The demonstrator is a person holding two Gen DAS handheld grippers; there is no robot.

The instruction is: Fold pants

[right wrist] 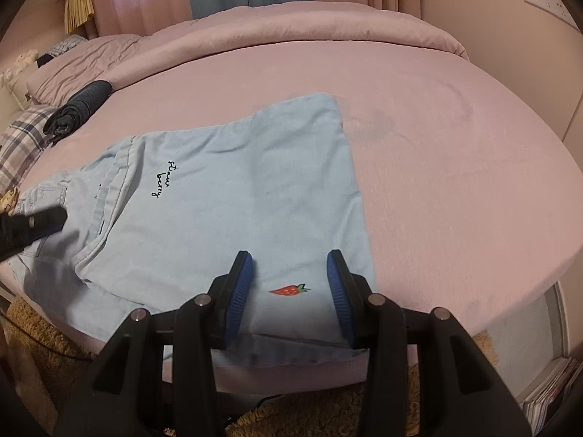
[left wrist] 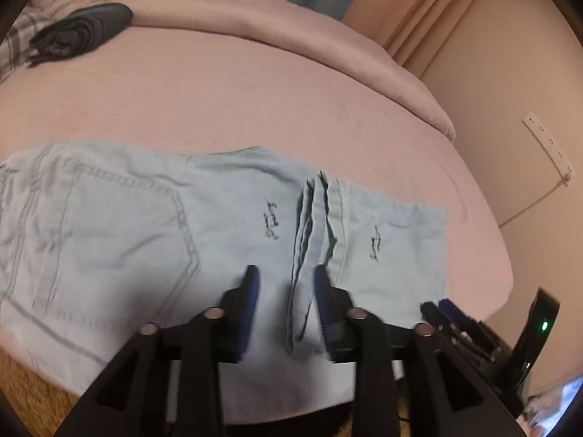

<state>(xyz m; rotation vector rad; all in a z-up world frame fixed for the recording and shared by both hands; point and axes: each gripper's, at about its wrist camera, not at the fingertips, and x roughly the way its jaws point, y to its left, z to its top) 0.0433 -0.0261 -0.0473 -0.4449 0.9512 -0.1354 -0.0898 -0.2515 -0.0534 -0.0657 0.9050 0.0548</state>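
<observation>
Light blue denim pants [left wrist: 145, 233] lie folded on the pink bed near its front edge. They also show in the right wrist view [right wrist: 233, 196], with black script and a red strawberry print [right wrist: 289, 290]. My left gripper [left wrist: 286, 273] is open, low over the fold ridge in the middle of the pants. My right gripper [right wrist: 289, 258] is open over the leg end, the strawberry print between its fingers. The right gripper also shows at the right edge of the left wrist view [left wrist: 448, 309]. The left gripper's fingers [right wrist: 40, 222] show at the left edge of the right wrist view.
A dark folded garment [left wrist: 83, 31] lies at the far left of the bed [left wrist: 255, 91], near a plaid pillow [right wrist: 22, 138]. A rolled pink duvet [right wrist: 309, 22] runs along the far side. A tan shaggy rug [right wrist: 40, 331] lies below the bed edge.
</observation>
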